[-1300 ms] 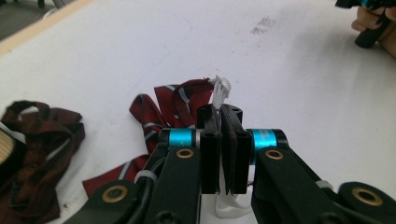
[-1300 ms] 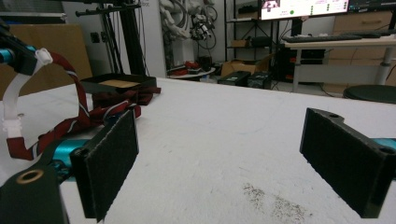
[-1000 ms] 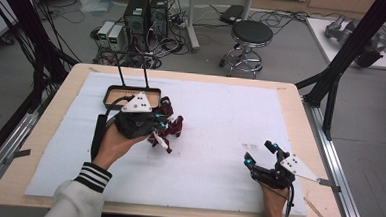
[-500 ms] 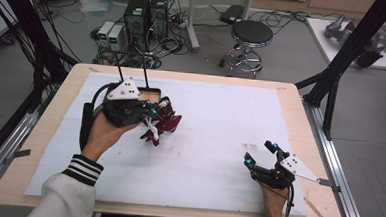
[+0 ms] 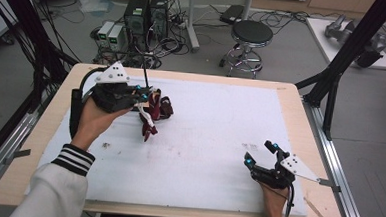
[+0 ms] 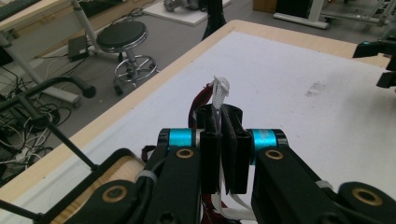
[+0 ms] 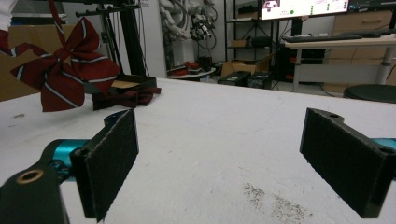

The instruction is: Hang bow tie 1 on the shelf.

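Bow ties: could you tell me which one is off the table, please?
The hanging bow tie, gripped by the shut left tool; the other bow tie lies flat on the table.

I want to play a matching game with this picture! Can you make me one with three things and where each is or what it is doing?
Things:
1. left tool
2. right tool
3. stool

States or places:
A. on the floor beyond the table
B. open, nothing between its pads
C. shut on the white band of a red striped bow tie

Pairs: 1-C, 2-B, 3-A
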### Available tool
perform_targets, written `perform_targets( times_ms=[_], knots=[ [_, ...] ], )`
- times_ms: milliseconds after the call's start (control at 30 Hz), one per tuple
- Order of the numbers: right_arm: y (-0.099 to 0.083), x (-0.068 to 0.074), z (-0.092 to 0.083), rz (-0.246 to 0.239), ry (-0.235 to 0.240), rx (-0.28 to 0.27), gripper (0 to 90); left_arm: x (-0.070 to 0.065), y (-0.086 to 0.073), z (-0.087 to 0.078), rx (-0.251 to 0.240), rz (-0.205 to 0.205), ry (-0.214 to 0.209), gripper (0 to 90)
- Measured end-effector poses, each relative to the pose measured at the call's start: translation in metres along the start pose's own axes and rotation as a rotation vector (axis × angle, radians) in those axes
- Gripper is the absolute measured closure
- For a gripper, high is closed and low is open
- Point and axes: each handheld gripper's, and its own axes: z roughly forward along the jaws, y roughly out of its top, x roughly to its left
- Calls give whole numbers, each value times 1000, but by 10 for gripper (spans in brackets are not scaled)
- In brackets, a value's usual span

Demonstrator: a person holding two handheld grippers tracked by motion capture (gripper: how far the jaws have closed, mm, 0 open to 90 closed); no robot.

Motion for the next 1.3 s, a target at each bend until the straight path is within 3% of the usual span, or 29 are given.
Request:
perform_targets(
  times_ms=[400,867,1300],
  knots=[
    [0,0,0,5,1,3,107,38,12,4,6,-32,39,860],
    [0,0,0,5,2,3,107,71,16,5,19,-60,79,860],
    [0,0,0,2,0,7,107,107,7,9,50,-105,117,860]
  ],
)
